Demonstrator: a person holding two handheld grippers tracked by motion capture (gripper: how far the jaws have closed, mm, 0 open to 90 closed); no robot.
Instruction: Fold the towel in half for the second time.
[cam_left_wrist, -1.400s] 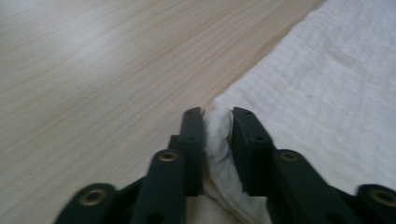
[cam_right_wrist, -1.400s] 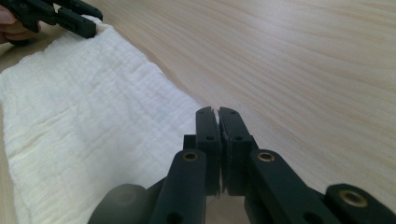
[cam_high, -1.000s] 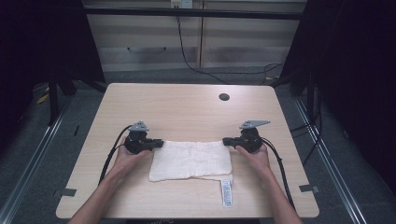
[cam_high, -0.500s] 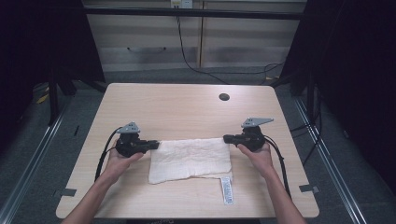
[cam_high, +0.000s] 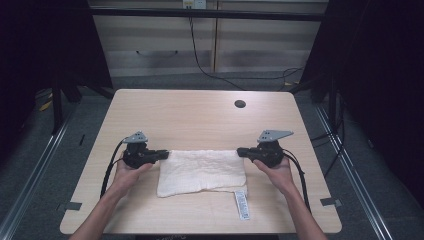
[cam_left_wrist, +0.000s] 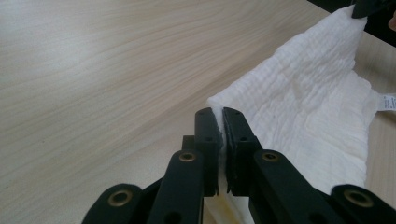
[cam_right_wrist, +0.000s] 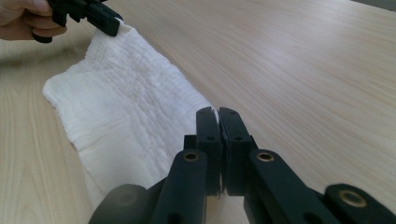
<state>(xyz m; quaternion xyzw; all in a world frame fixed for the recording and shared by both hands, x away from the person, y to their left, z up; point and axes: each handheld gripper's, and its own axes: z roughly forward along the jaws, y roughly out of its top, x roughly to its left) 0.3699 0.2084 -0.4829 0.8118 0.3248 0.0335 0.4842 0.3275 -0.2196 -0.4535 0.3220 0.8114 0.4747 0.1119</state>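
Lower centre of the high view: left gripper (cam_high: 164, 154) and right gripper (cam_high: 241, 150) each clamped on a far corner of the white towel (cam_high: 202, 172), on the wooden table (cam_high: 200, 117).

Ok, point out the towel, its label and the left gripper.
towel (cam_high: 200, 172), high view, middle of the cloth
label (cam_high: 241, 204), high view, middle of the strip
left gripper (cam_left_wrist: 220, 135), left gripper view, between the tips

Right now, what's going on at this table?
A person holds a white cloth stretched between two hand-held grippers over a wooden table. The left gripper is clamped on one far corner of the cloth and the right gripper on the other. Those corners are lifted, while the near part lies on the table, its label trailing toward the person.
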